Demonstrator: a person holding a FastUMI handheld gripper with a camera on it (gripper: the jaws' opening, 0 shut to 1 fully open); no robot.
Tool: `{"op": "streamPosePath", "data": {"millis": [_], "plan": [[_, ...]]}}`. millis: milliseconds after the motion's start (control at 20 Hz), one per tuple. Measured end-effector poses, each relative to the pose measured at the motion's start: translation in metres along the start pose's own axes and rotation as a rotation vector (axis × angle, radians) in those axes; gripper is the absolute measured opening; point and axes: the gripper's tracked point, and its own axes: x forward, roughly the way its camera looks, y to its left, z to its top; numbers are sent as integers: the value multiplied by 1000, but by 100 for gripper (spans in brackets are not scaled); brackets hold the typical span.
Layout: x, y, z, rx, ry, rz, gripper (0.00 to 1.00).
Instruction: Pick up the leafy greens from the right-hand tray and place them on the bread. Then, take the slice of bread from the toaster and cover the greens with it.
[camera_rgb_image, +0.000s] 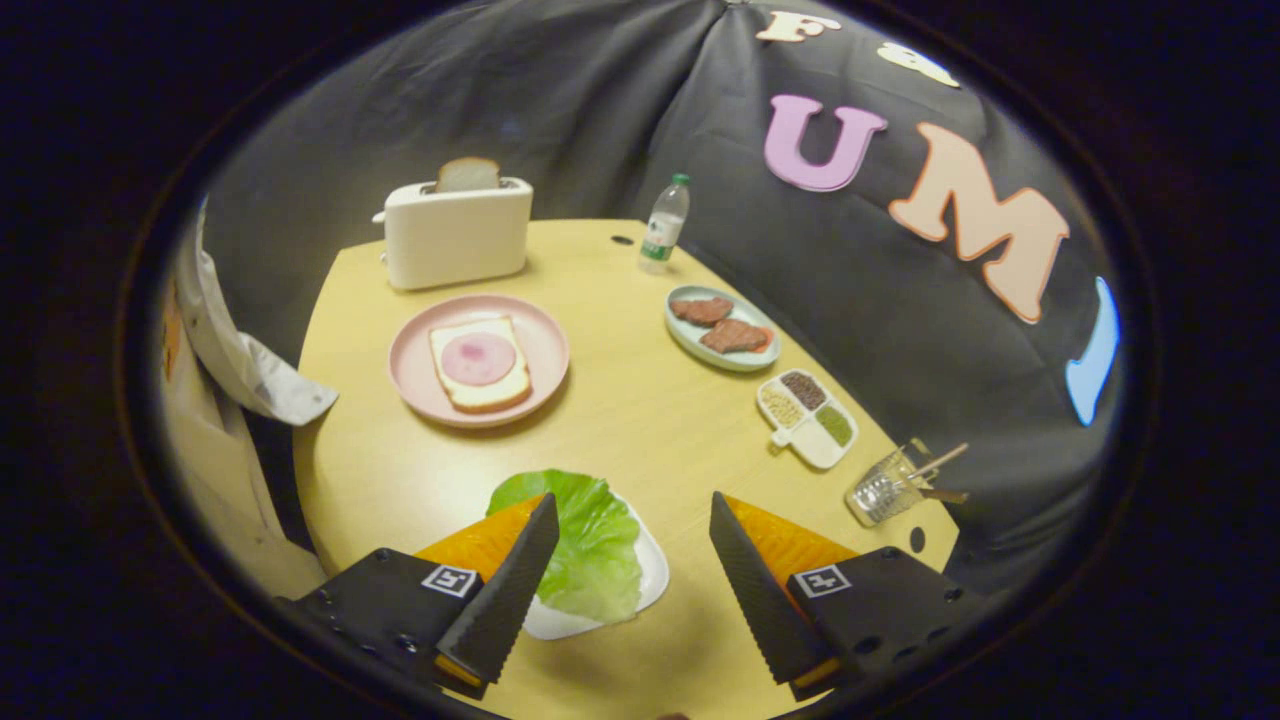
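Gripper (633, 515) spread wide, above leafy greens (588, 540)

The left finger of the open tongs (634, 512) covers the near left part of the leafy greens (590, 545) and of their white tray (650, 580), so that edge cannot be seen. The slice of bread (467, 174) in the toaster (456, 232) shows just its top, the rest sunk in the slot. The label on the bottle (663, 224) and the contents of the glass cup (885, 490) are too small to make out.
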Motion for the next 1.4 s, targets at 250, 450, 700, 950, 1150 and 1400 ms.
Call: {"op": "streamPosePath", "data": {"millis": [250,450,700,950,1150,1400], "plan": [[34,20,-34,-53,126,114,99],[57,40,-56,-76,216,206,99],[71,49,-74,-54,295,269,99],[73,51,-78,4,327,307,92],[75,51,-79,-2,350,293,78],[73,54,-77,-24,351,292,30]]}}
